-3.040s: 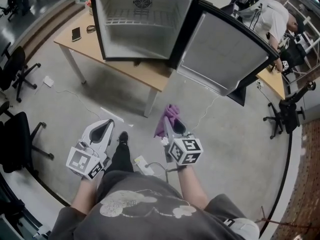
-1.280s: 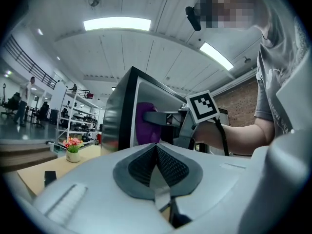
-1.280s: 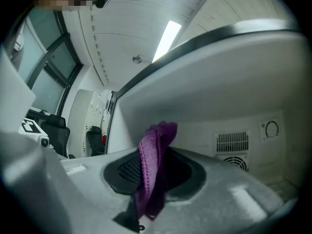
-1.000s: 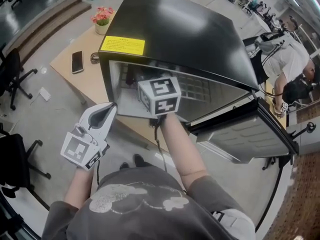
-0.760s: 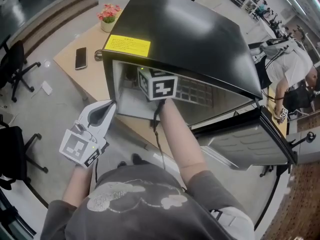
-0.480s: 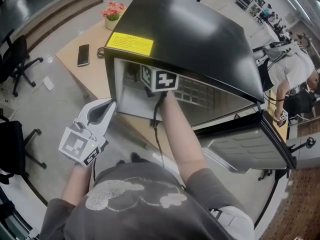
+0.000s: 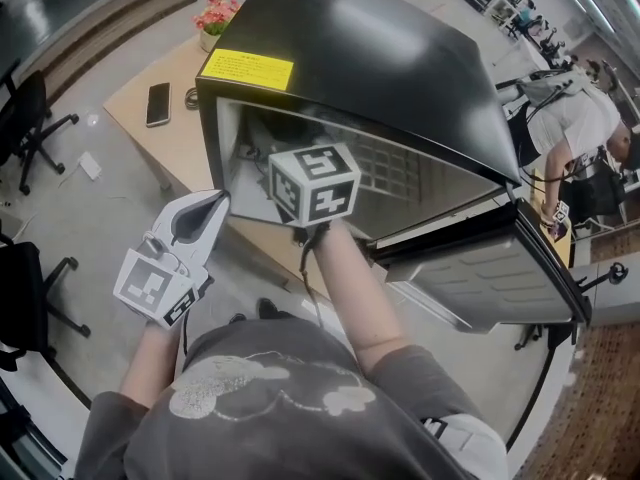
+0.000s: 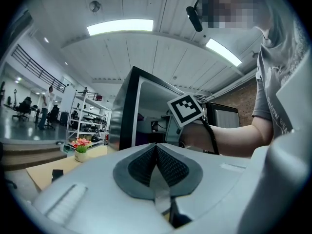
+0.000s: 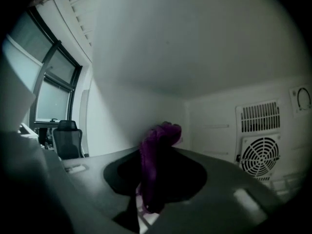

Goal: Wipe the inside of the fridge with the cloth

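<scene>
One right gripper (image 9: pixel 158 152) pinches the purple cloth (image 9: pixel 152 172) inside the fridge (image 7: pixel 380 58).

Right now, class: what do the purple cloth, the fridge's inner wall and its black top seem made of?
Cloth: soft matte fabric, bunched in folds.
Inner wall: probably smooth white plastic, with moulded vent slots.
Black top: glossy, reflects lights; painted metal or plastic, unclear.

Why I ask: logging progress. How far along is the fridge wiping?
Done: fridge door open, right tongs shut on the purple cloth, reaching inside the fridge. In hand: cloth near the inner wall. Remaining: wiping; contact can't be seen. Left tongs shut, outside.
</scene>
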